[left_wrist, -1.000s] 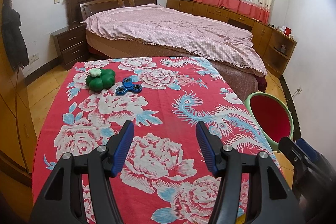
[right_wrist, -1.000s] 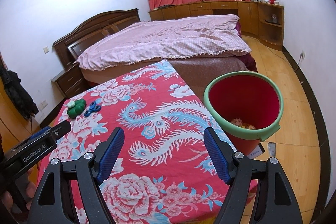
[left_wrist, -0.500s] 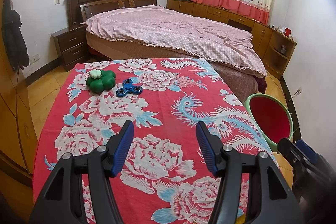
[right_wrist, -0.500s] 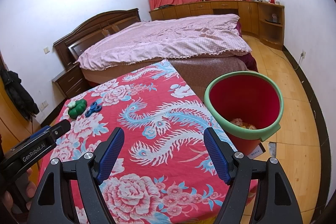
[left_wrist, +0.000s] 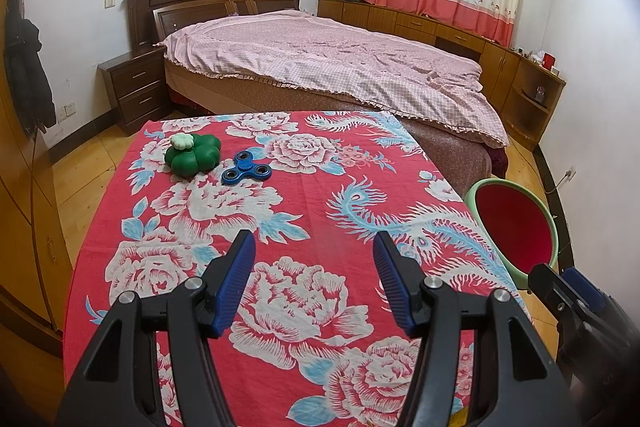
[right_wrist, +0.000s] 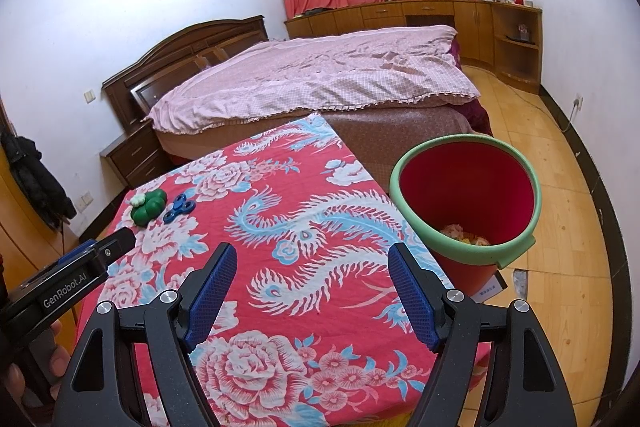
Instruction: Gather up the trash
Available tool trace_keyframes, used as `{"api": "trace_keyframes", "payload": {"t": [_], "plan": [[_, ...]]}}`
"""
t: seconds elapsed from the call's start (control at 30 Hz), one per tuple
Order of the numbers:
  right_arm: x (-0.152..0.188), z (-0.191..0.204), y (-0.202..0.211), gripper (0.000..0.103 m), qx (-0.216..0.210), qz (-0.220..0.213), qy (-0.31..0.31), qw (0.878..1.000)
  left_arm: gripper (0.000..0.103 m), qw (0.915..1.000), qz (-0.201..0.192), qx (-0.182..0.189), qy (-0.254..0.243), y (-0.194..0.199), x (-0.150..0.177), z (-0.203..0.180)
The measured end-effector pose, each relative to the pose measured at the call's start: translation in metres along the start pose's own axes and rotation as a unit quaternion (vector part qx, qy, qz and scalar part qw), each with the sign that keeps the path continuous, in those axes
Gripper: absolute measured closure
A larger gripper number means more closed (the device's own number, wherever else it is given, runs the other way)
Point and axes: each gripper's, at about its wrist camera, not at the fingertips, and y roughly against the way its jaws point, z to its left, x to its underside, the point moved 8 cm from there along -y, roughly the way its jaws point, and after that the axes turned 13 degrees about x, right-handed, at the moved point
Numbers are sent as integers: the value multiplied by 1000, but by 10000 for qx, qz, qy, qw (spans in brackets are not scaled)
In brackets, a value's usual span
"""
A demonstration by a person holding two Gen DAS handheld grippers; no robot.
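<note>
A red bucket with a green rim (right_wrist: 466, 203) stands on the floor by the table's right edge; crumpled trash (right_wrist: 464, 233) lies at its bottom. It also shows in the left wrist view (left_wrist: 516, 227). My left gripper (left_wrist: 314, 279) is open and empty above the near part of the red floral tablecloth (left_wrist: 320, 195). My right gripper (right_wrist: 312, 291) is open and empty above the cloth's near right part, left of the bucket. A green clover-shaped toy (left_wrist: 192, 153) and a blue fidget spinner (left_wrist: 245, 167) lie at the table's far left.
A bed with a pink cover (left_wrist: 328, 63) stands just beyond the table. A dark nightstand (left_wrist: 134, 87) is at far left, wooden cabinets (right_wrist: 420, 19) along the back wall. Wooden floor (right_wrist: 568, 227) surrounds the bucket.
The left wrist view has tilted slightly, so the table objects sit a little lower in it. Both grippers stay open and nearly still.
</note>
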Motion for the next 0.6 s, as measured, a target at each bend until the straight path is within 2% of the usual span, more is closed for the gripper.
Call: {"api": "trace_keyframes", "payload": {"t": [0.6], "plan": [[0,0,0,24,-2,7,-7,10000,42,10000,8,-2,5,0,0,0]]}}
